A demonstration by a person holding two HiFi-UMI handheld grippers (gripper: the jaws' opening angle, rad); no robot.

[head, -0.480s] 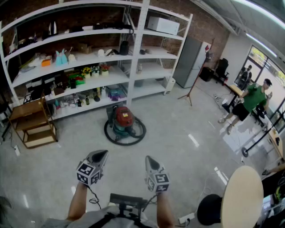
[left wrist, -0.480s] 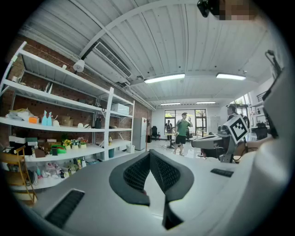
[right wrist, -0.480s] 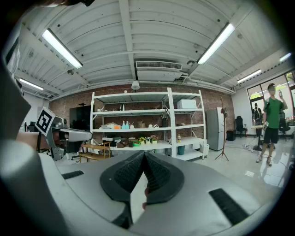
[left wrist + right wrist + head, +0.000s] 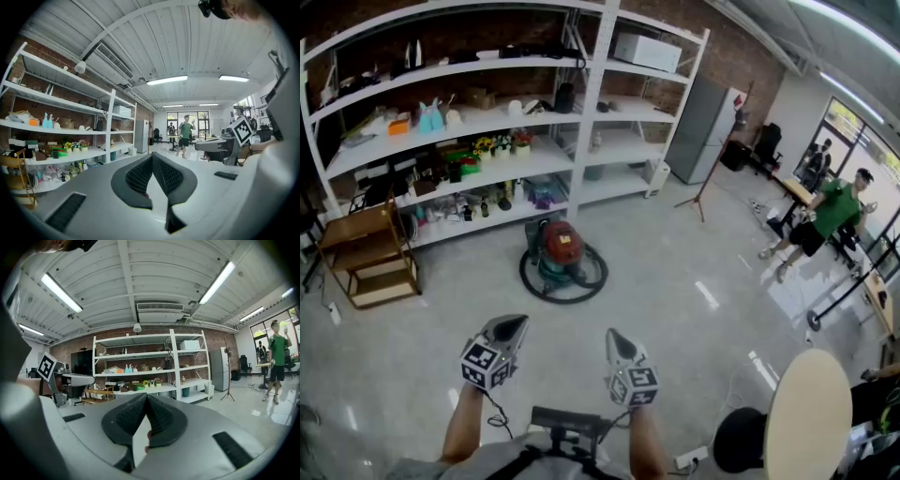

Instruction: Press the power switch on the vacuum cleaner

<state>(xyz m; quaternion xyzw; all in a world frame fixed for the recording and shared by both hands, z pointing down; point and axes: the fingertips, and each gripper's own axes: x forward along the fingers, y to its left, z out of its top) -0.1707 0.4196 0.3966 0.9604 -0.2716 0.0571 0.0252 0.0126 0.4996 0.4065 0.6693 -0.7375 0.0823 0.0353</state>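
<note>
Fingers of the left gripper [image 4: 514, 324] and right gripper [image 4: 615, 336] sit pressed together, empty, side by side, well apart from the red-topped vacuum cleaner [image 4: 562, 246] ringed by its hose [image 4: 562, 300] on the floor [image 4: 675, 309] before white shelving [image 4: 581, 112].

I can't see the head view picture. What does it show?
A red and green vacuum cleaner sits on the grey floor in front of white shelves, its hose looped around it. Nearer the camera, the left claw and right claw point toward it, both far from it.
</note>
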